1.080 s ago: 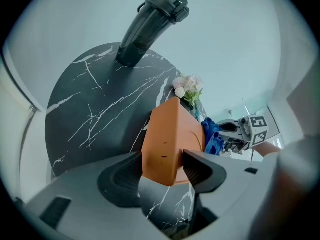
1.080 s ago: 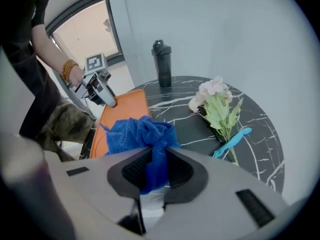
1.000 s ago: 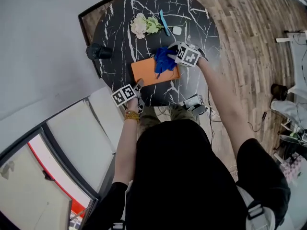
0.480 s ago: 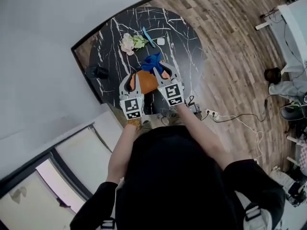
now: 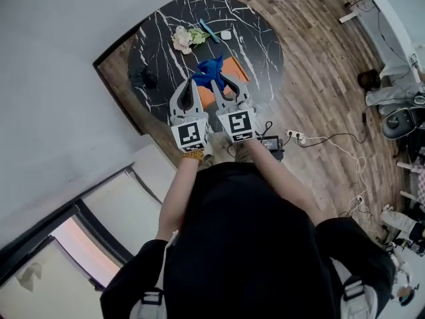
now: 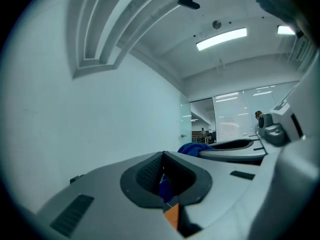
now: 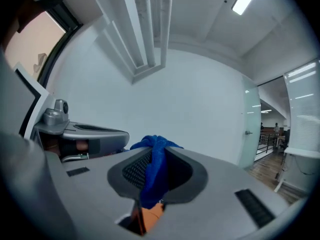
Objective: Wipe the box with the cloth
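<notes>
Blue cloth [image 5: 210, 68] pinched in clenched right hand-held gripper [image 5: 220, 80] above orange box [image 5: 236, 71] lying on marble surface [image 5: 255, 38]; left hand-held gripper [image 5: 187, 80] clenched empty; risk: unbraced box may slide under wiping, or cloth slip out.

It looks like an office interior: glass partition walls [image 6: 235, 126], ceiling strip lights [image 6: 221, 39], wood-plank floor [image 5: 319, 78], a round black marble table [image 5: 259, 42], and a power strip [image 5: 295, 136].
</notes>
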`<state>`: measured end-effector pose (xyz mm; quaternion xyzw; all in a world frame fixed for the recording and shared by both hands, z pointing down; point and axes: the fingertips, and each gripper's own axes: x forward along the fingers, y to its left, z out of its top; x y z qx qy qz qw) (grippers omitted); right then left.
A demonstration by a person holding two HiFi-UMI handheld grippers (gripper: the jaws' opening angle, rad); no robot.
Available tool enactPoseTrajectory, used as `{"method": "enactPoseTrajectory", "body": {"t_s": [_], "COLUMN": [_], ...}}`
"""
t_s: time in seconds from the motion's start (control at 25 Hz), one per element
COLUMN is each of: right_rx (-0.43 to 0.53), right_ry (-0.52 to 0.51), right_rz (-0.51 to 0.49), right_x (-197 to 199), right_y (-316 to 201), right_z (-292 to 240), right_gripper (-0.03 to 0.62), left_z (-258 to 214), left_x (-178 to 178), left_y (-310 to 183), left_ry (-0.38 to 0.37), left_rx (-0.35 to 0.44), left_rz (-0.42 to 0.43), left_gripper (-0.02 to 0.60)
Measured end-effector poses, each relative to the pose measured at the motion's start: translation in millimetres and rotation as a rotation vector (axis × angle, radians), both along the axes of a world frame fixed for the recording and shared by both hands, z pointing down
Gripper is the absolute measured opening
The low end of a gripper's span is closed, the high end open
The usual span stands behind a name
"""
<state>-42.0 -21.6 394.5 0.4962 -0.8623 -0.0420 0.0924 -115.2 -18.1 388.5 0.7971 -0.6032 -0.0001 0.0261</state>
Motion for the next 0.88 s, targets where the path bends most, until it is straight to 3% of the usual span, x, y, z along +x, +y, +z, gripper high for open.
{"method": "enactPoseTrajectory", "body": {"t_s": [0.28,0.52,0.68,0.88], "right_rx": [0.017,0.045,0.043,0.045], "right_ry": [0.013,0.004,-0.006,-0.007], "right_rz": [0.001,-0.006,0.016,0.017], "right_x": [-17.3,-32.8,-28.4,-26.2], "right_y": [25.0,45.8,50.7,45.6], "right_z": [-3.7,-11.8,-13.3,-9.6], "right_gripper": [0.052,0.052,0.052,0.052], "left_z": [-0.2,-10.1,-13.6,-9.2], "left_x": [-22.4,-22.8,-20.0,-14.6], "left_y": [25.8,47.5,54.4,50.5], "left_ry": [-0.011,-0.04,-0.086,-0.091], "left_rx": [0.017,0.048,0.069,0.068], "left_rz": [-0.012,0.019,0.026,0.035], "left_gripper": [0.005,0.005,0.005,0.005]}}
